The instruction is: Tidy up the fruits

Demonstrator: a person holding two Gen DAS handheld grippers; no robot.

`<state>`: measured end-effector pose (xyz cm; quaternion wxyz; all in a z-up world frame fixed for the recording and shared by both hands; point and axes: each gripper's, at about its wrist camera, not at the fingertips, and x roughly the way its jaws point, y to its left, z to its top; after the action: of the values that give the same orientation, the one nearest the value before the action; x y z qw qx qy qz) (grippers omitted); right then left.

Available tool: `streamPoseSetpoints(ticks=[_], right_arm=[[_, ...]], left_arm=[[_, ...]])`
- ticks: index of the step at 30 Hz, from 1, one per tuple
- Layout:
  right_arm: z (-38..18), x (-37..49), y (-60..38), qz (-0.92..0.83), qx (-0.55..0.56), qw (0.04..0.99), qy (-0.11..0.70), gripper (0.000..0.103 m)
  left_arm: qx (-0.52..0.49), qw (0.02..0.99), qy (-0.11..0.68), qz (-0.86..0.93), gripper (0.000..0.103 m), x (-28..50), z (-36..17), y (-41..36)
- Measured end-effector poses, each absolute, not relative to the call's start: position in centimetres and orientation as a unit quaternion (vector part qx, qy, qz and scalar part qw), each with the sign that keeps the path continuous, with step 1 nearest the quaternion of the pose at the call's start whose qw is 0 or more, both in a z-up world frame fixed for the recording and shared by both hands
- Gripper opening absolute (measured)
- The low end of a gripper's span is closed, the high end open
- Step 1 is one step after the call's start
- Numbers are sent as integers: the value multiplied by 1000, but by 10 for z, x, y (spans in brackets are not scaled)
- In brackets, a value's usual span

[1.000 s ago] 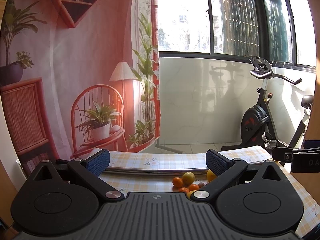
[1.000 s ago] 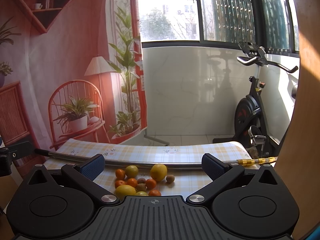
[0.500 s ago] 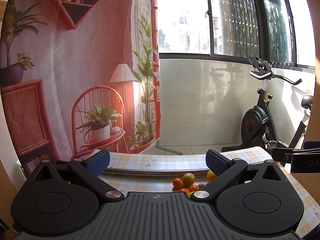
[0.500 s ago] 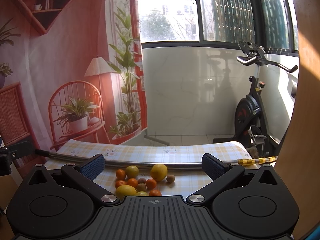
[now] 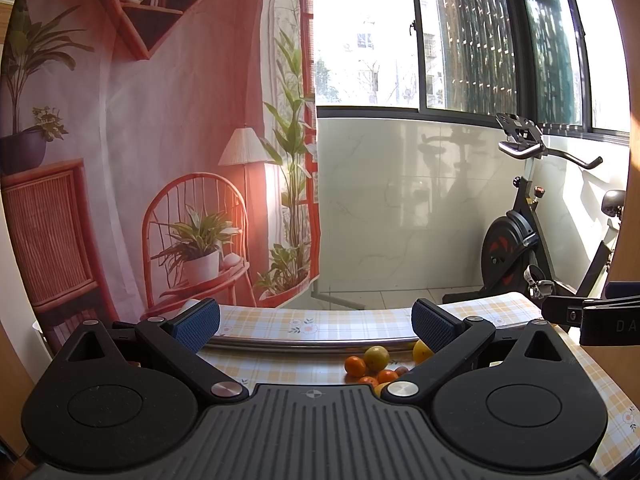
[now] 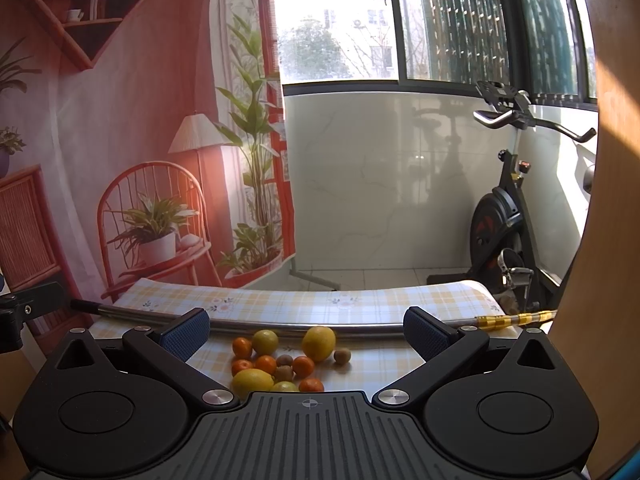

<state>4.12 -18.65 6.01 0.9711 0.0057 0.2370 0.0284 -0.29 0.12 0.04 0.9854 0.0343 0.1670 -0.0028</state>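
Blue pads on my right gripper [image 6: 306, 330] stood wide apart, holding nothing, and the fruit pile [image 6: 286, 360] sat right between my fingers, low on the checked tablecloth [image 6: 280, 306]. A big lemon [image 6: 319, 343] lay just ahead of centre, a smaller yellow-green one [image 6: 265, 342] beside it toward my left finger, and small oranges [image 6: 303, 366] and brown kiwis [image 6: 342, 356] were scattered close around them. Nearest my palm rested another lemon [image 6: 253, 384], partly hidden by the gripper body. Beyond the pile, a metal rod [image 6: 280, 326] ran across the table from finger to finger.

My left gripper [image 5: 316, 326] hung just as wide and just as unloaded. From there the same fruit crowded against my right finger: one orange [image 5: 355, 366], the yellow-green fruit [image 5: 376, 358], and a lemon [image 5: 422, 352] half hidden behind the pad. Nothing touched either pair of fingers. Off past my right finger stood an exercise bike [image 5: 520, 240].
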Motion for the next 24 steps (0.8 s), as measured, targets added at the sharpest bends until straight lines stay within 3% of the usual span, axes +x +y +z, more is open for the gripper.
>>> streamPoseSetpoints(ticks=[24], right_arm=[[53, 48, -187, 31, 12, 968, 247, 103]], left_arm=[[18, 983, 182, 1, 103, 7, -8, 3]])
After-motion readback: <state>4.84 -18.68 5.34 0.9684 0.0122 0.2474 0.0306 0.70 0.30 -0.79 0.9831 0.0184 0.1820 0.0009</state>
